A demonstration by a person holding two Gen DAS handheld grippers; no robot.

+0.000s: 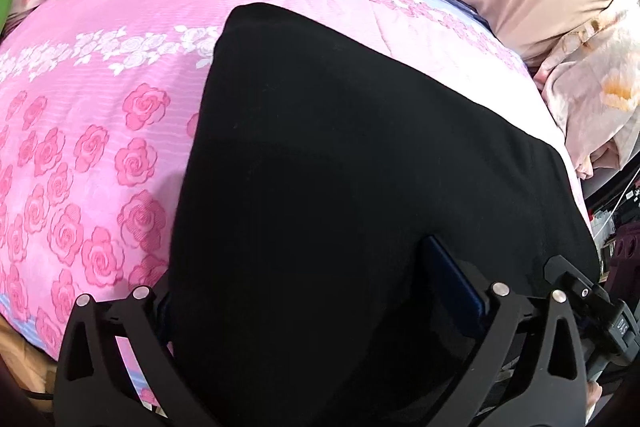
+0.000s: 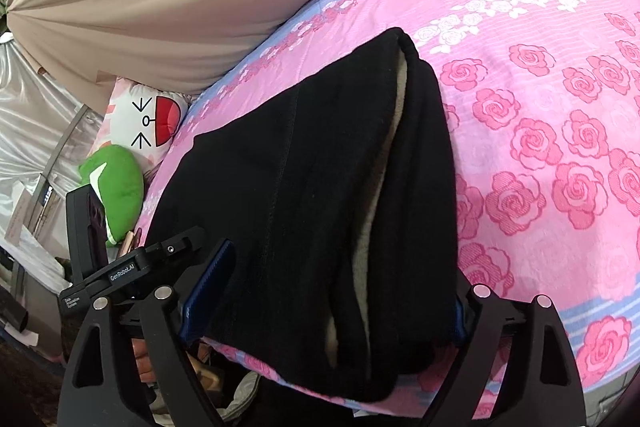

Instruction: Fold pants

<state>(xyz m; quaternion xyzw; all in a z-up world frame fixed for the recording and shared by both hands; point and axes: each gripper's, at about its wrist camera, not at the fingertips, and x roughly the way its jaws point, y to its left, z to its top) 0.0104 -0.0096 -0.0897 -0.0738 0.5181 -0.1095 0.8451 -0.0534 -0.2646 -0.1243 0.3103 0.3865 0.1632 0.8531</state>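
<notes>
The black pants (image 2: 320, 195) lie flat on the bed's pink rose-print quilt (image 2: 540, 131), folded into a long dark slab whose length runs away from both cameras, from the near edge of the bed toward the beige curtain (image 2: 140, 7) at the far side. Both tools sit at the near end of that slab. The right hand-held gripper (image 2: 324, 303) has its jaws spread wide, one on each side of the stacked layers, where a pale lining (image 2: 394, 131) shows between the black folds; the pads do not appear to press the cloth. The left hand-held gripper (image 1: 312, 287) also stands wide open over the same near end, with only its right blue pad (image 1: 452, 275) clearly visible against the fabric and nothing clamped. In the left wrist view the far end of the pants reaches well up the quilt. Any further fold would, I judge, carry the near end forward along that long axis, and both grippers are about equally close to it.
</notes>
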